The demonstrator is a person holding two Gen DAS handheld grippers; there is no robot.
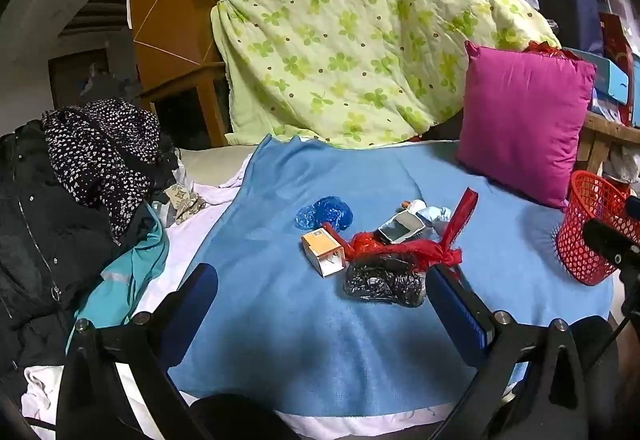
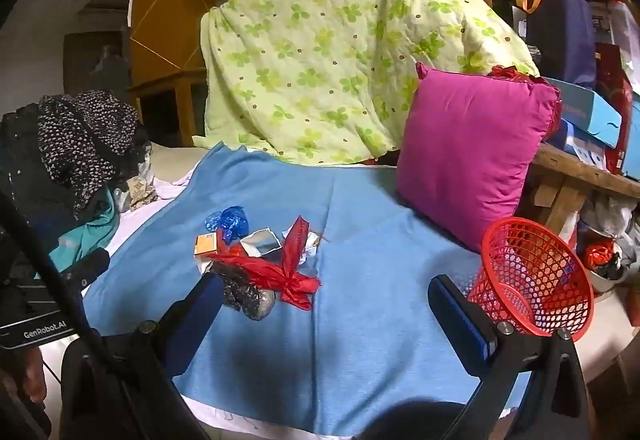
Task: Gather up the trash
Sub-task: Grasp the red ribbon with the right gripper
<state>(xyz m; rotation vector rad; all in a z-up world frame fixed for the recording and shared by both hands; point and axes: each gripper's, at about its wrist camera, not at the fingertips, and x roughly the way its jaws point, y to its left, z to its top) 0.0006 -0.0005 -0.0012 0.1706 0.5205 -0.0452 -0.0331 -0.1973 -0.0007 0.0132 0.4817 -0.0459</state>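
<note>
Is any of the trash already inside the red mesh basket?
No: in the right wrist view the red mesh basket shows only bare mesh inside, while the trash pile lies on the blue blanket.

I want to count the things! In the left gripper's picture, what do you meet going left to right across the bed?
Pile of dark clothes → blue crumpled wrapper → orange box → red ribbon → pink pillow → red basket.
</note>
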